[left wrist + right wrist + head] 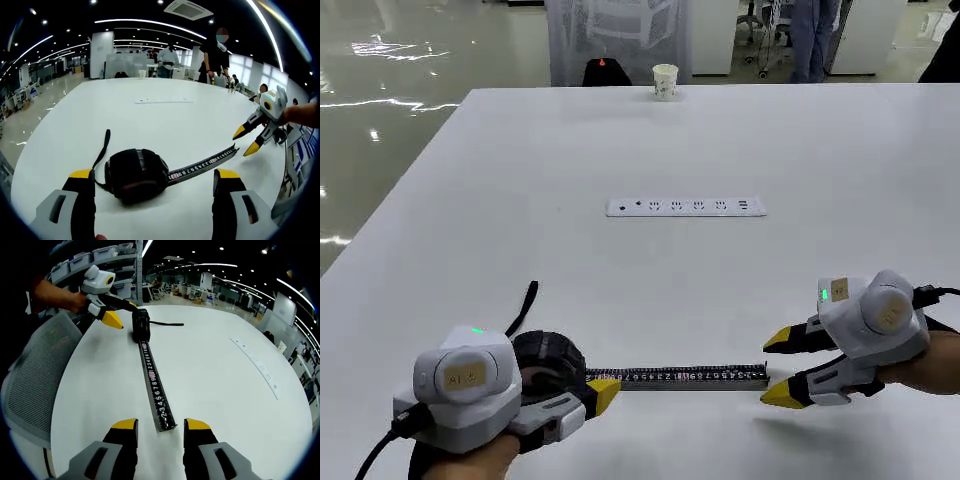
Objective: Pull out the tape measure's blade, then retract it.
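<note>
The right gripper (778,368) is spread open, with the end hook (764,374) just left of its tips and not pinched. The blade (680,376) runs left along the near table (720,150) to the black case (552,362). The left gripper (152,175) straddles the case, released. Numerals 2–9 are readable on the blade; no brand is legible.

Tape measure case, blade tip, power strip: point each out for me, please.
Tape measure case (136,172): left gripper view, top of the black housing.
Blade tip (166,424): right gripper view, the blade's free end.
Power strip (685,207): head view, middle of its white body.
</note>
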Available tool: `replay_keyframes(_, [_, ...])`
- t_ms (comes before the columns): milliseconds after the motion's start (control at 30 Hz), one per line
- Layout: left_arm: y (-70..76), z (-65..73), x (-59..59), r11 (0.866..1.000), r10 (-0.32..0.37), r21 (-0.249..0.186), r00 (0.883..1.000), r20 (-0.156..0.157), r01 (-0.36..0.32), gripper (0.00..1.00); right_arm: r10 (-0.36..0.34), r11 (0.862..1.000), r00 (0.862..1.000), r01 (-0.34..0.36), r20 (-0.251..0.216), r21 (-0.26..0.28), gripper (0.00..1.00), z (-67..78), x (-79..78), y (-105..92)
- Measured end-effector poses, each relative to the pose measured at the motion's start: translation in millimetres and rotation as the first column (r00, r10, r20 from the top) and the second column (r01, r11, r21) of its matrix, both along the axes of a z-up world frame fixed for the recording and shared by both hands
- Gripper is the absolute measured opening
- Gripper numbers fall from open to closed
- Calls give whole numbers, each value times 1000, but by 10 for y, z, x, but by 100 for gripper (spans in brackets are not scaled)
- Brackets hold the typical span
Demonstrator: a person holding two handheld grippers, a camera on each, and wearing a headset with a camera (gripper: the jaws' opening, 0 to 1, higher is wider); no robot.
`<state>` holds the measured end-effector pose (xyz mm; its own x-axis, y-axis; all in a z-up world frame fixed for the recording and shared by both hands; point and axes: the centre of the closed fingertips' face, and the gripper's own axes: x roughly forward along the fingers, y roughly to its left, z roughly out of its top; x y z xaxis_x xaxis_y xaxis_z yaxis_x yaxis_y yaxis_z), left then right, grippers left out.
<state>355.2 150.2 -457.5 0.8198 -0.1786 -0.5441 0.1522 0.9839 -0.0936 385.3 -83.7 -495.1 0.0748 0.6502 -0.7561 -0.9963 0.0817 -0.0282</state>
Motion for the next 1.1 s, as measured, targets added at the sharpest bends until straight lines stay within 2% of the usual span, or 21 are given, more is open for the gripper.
replay_keyframes(433, [35,-108,90,999,46,-24,999,-29,-46,86,23,1000,1000,-23,-5,-21,23,-109,49,18])
replay_keyframes(800, [98,-184,124,995,100,-16,994,-53,-101,73,53,998,999,-53,-8,-35,17,-172,53,11])
replay_keyframes(1100, [133,-246,144,992,124,-15,990,-73,-125,70,69,997,998,-69,-11,-33,14,-207,63,22])
